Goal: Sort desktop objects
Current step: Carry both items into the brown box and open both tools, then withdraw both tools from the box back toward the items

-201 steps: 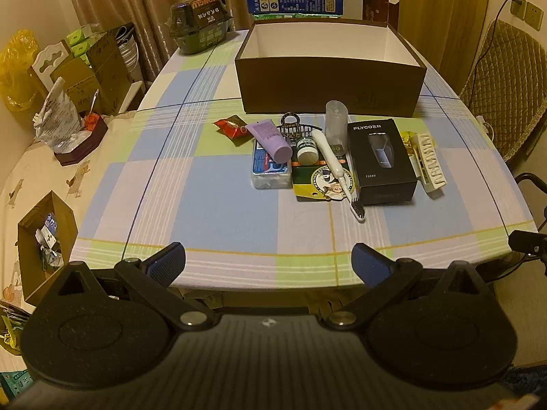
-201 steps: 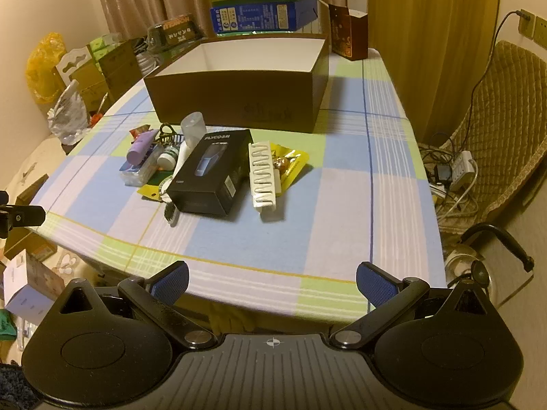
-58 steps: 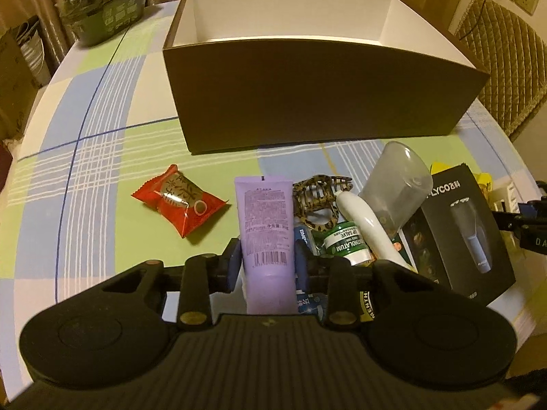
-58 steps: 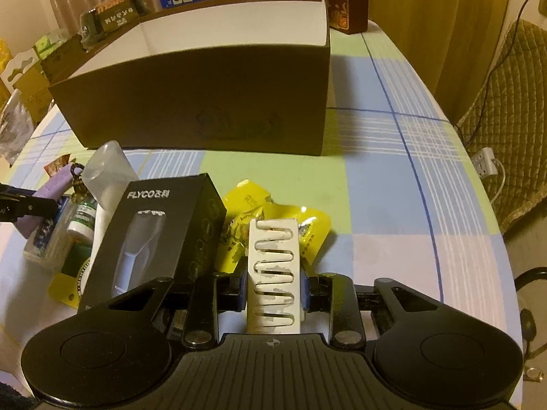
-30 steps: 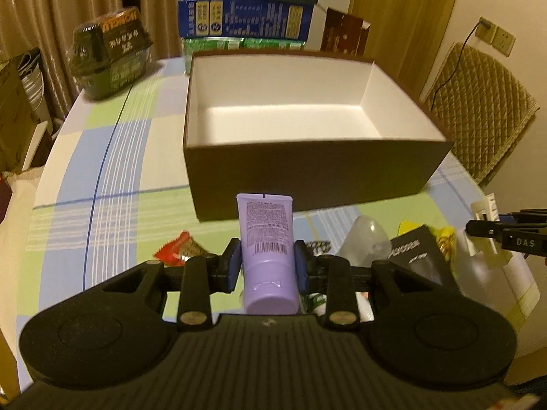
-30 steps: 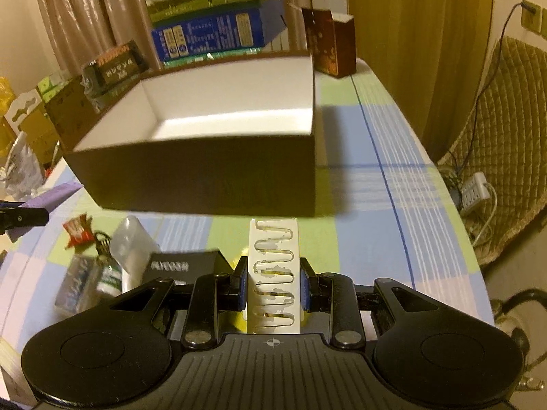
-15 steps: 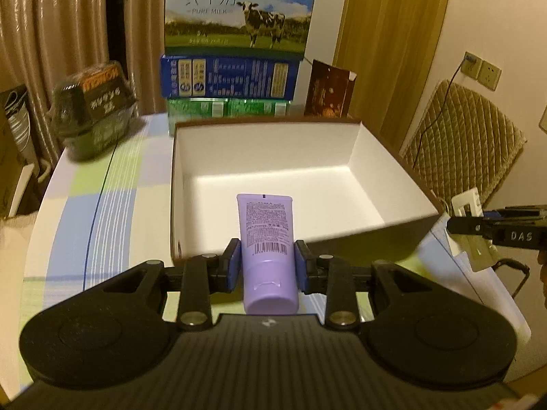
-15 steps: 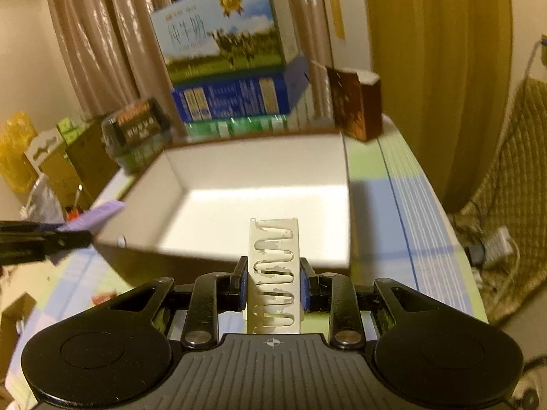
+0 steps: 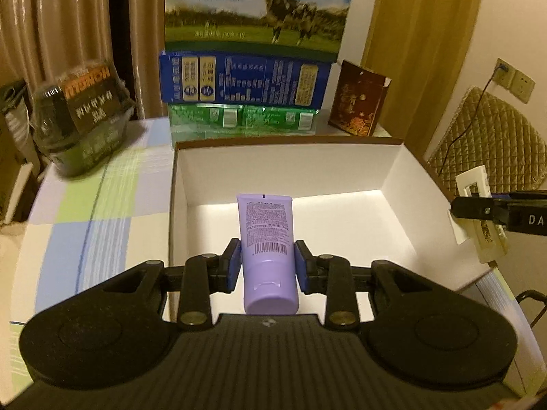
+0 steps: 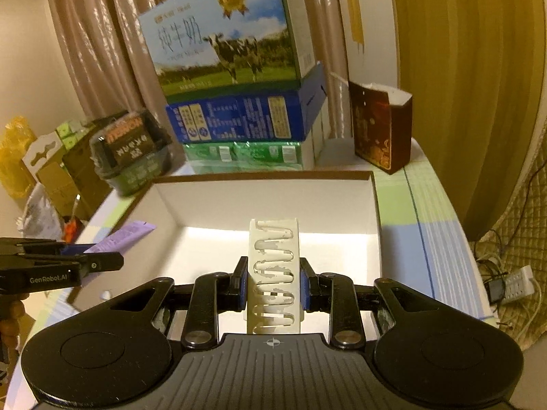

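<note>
My left gripper (image 9: 266, 261) is shut on a purple tube (image 9: 266, 239) and holds it over the open brown box (image 9: 290, 141) with a white inside. My right gripper (image 10: 275, 283) is shut on a white slotted plastic holder (image 10: 275, 273) and holds it over the same box (image 10: 266, 176). The right gripper and its holder (image 9: 478, 218) show at the right edge of the left wrist view. The left gripper with the tube (image 10: 123, 235) shows at the left of the right wrist view. The other desktop objects are out of view.
Behind the box stand stacked cartons: a milk carton (image 9: 256, 10), a blue carton (image 9: 244, 80) and green packs (image 9: 242, 118). A dark red gift bag (image 9: 359, 99) stands at the back right. A dark wrapped package (image 9: 82, 112) sits at the back left. A quilted chair (image 9: 485, 143) stands right.
Both grippers took their objects from the pile, lifted them and moved forward. In the last half second they have come further over the box's open top.
</note>
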Action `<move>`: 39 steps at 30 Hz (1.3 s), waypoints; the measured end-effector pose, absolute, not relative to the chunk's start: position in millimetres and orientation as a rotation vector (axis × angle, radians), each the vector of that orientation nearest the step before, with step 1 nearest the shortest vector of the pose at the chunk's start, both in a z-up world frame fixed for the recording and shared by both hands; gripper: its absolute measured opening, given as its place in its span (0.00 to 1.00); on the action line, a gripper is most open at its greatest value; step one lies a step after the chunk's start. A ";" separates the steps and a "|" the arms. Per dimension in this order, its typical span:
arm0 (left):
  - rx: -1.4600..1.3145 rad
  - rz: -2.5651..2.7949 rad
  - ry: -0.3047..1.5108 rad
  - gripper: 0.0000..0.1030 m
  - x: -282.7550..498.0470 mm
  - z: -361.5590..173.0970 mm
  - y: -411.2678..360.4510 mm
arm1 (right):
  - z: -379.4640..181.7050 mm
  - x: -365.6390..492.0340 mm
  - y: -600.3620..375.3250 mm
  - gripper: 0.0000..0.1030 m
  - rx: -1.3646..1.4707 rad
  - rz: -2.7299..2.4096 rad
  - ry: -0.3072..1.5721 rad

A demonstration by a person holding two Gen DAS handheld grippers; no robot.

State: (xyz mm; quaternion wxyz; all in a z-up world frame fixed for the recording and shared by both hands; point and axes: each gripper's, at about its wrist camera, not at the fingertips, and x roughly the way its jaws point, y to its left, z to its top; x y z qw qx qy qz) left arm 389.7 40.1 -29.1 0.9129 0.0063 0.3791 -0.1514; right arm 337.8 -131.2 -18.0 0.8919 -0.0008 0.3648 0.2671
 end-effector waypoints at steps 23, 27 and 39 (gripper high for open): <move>0.094 -0.279 1.013 0.27 444.4 -96.6 19.0 | -85.5 387.6 -110.2 0.25 -0.116 0.490 0.929; 0.100 -0.285 1.014 0.27 443.5 -97.7 17.4 | -84.8 388.0 -108.4 0.25 -0.144 0.491 0.927; 0.084 -0.299 0.982 0.41 436.6 -84.8 21.4 | -75.8 378.5 -110.8 0.65 -0.183 0.490 0.859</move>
